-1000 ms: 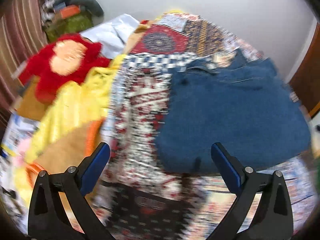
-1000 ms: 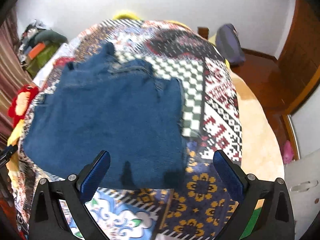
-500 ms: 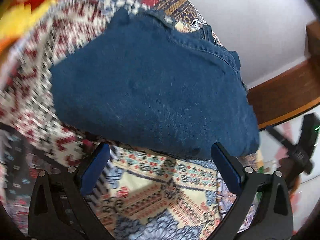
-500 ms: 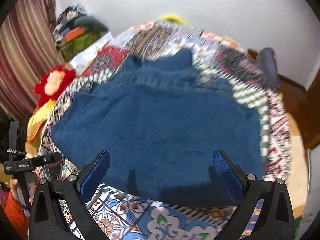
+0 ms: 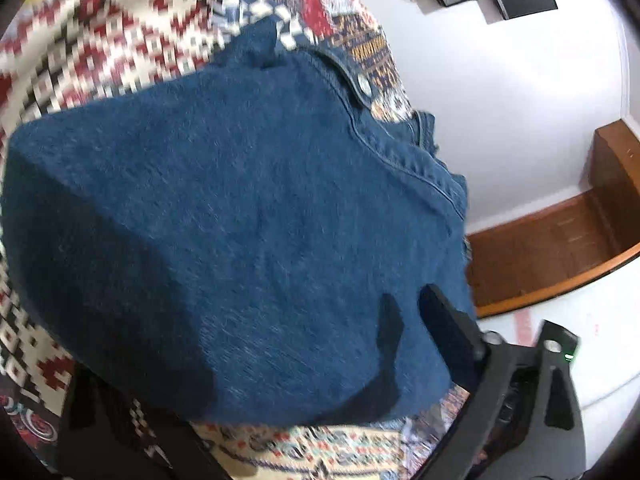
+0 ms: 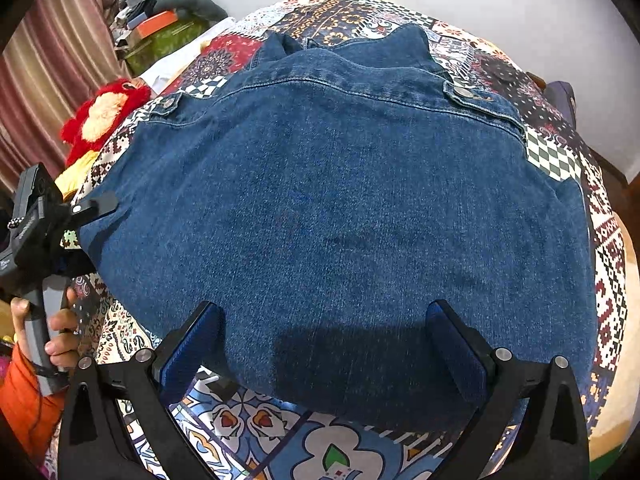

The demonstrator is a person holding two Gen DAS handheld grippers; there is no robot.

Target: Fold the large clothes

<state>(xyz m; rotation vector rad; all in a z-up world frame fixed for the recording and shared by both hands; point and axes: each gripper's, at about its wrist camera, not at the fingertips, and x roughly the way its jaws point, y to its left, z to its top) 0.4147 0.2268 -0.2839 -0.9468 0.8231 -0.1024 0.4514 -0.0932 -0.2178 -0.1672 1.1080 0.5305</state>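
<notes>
The right gripper point(image 6: 320, 344) is seen with its blue-padded jaws spread wide and nothing held between them; both fingers are set over the near hem of a folded denim jacket point(image 6: 340, 208). In the left wrist view the left gripper point(image 5: 276, 364) is largely hidden: one dark finger is seen over the jacket's point(image 5: 240, 220) near corner, the other is buried under the denim, and how far the jaws stand apart cannot be told. In the right wrist view the same tool point(image 6: 44, 232) is seen at the jacket's left edge, gripped by a hand point(image 6: 56, 336) in an orange sleeve.

The jacket is laid flat on a patchwork bedspread point(image 6: 568, 156), back side up. Its collar point(image 6: 360, 44) is pointed away from the right gripper, toward the white wall, and its hem is turned toward that gripper. Its long axis is run from left to right across the right wrist view. Metal snap buttons point(image 6: 462, 90) are shown on tabs near each shoulder.

Left of the bedspread, a red plush toy point(image 6: 104, 116) is seen, and beyond it a pile of belongings point(image 6: 160, 28) beside a striped curtain point(image 6: 44, 72).
</notes>
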